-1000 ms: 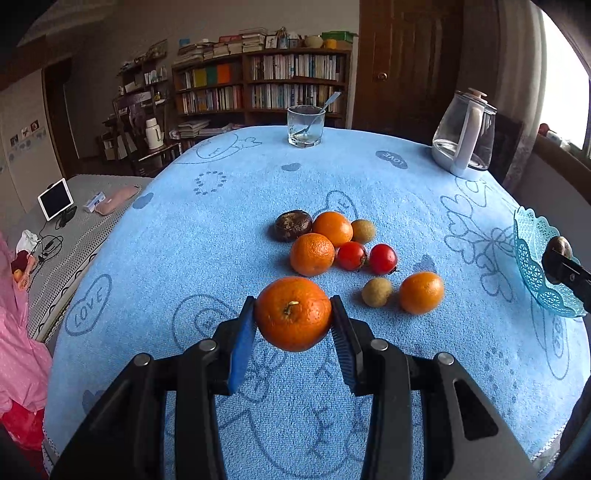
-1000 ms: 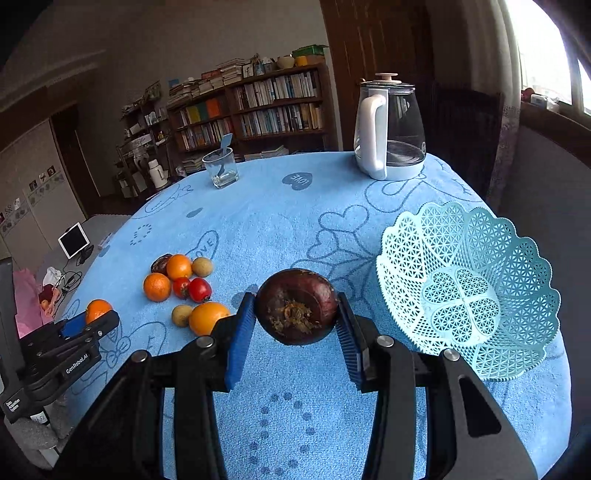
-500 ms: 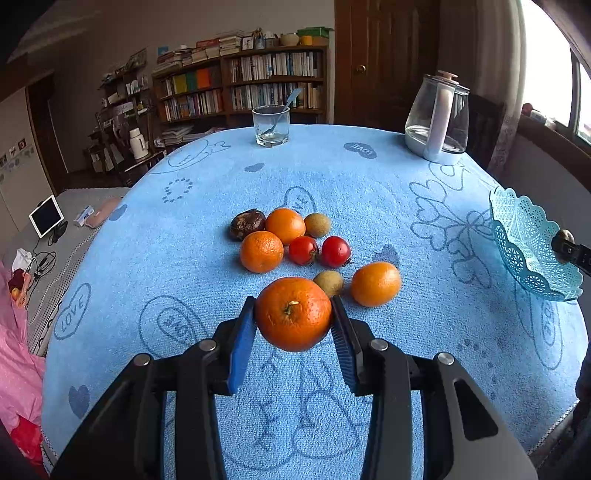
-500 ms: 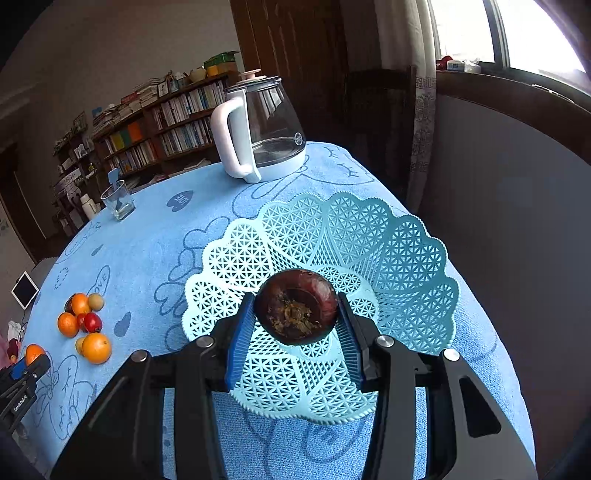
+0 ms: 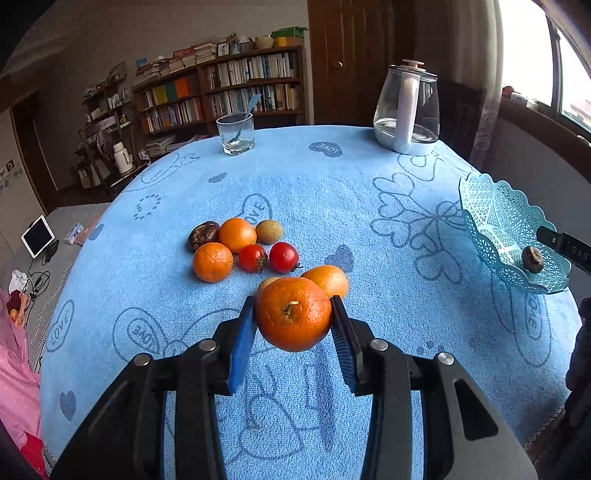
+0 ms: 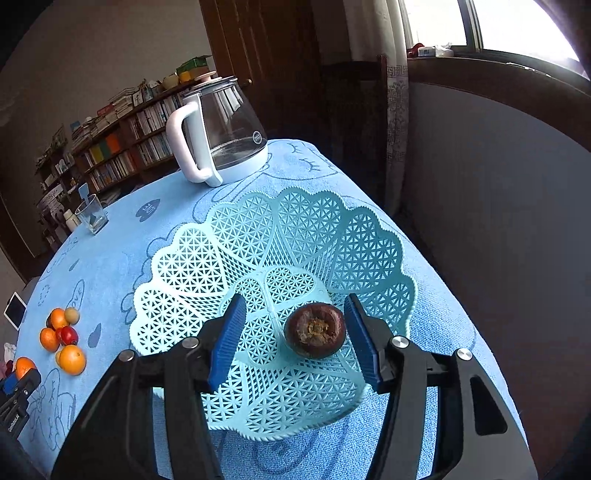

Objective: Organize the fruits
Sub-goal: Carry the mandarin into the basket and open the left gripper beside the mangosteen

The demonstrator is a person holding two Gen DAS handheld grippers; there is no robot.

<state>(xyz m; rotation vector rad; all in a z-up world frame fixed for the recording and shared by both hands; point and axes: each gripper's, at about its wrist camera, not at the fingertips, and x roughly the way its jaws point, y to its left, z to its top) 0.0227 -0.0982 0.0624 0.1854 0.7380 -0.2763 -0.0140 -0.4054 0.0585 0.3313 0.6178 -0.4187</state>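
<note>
Our right hand-held gripper (image 6: 293,338) has just been opening; the dark fruit (image 6: 315,334) lies free in the basket (image 6: 177,266). Our left hand-held gripper (image 5: 293,319) pinches an orange (image 5: 293,314), which may roll off the bench if we release early.

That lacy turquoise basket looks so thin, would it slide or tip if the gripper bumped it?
Probably. The basket is openwork plastic, so likely light and easily shoved. Its flared rim overhangs a small base, so a push there might tip it. The dark fruit inside adds little weight.

Bookshelves (image 5: 229,88) line the far wall beside a dark wooden door (image 5: 351,62); daylight enters a window (image 6: 517,22).
</note>
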